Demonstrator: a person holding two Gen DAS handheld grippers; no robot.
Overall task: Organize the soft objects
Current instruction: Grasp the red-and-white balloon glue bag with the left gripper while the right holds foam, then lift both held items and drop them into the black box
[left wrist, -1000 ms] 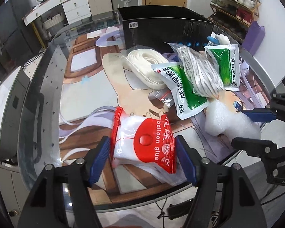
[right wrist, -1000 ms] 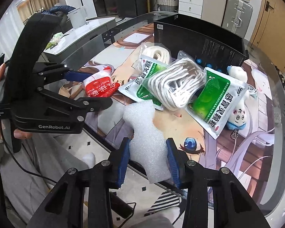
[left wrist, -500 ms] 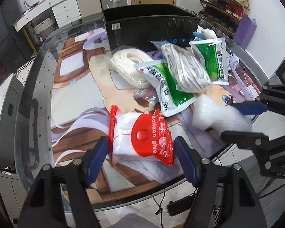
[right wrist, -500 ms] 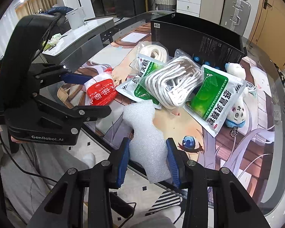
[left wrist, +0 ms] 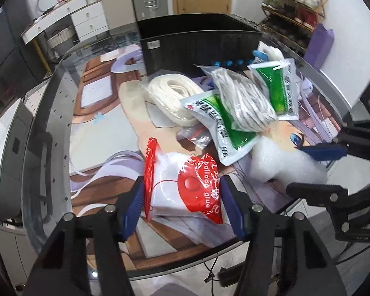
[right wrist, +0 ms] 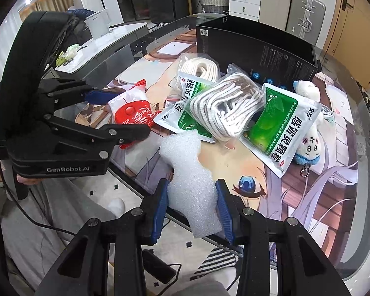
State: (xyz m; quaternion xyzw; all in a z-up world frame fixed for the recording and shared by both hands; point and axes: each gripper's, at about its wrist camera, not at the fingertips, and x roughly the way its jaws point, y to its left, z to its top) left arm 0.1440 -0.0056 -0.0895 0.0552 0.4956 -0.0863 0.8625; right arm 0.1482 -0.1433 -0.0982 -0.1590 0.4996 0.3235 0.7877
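Left gripper (left wrist: 181,203) closed in on the red-and-white balloon glue bag (left wrist: 185,190), blue pads touching both sides, near edge of the glass table (left wrist: 44,148). Right gripper (right wrist: 192,203) pinching the white foam piece (right wrist: 187,165) at its narrow waist, foam overhanging the table edge. Both looking feather-light. Bag: slick film, crinkly, likely to slide, so best squeezed across the padded middle, not the red crimped seam. Foam: springy, crushable, gentle pressure enough. Black box (right wrist: 256,46) waiting behind the rope bundle (right wrist: 224,106) and green sachets (right wrist: 281,128), probably the drop spot.
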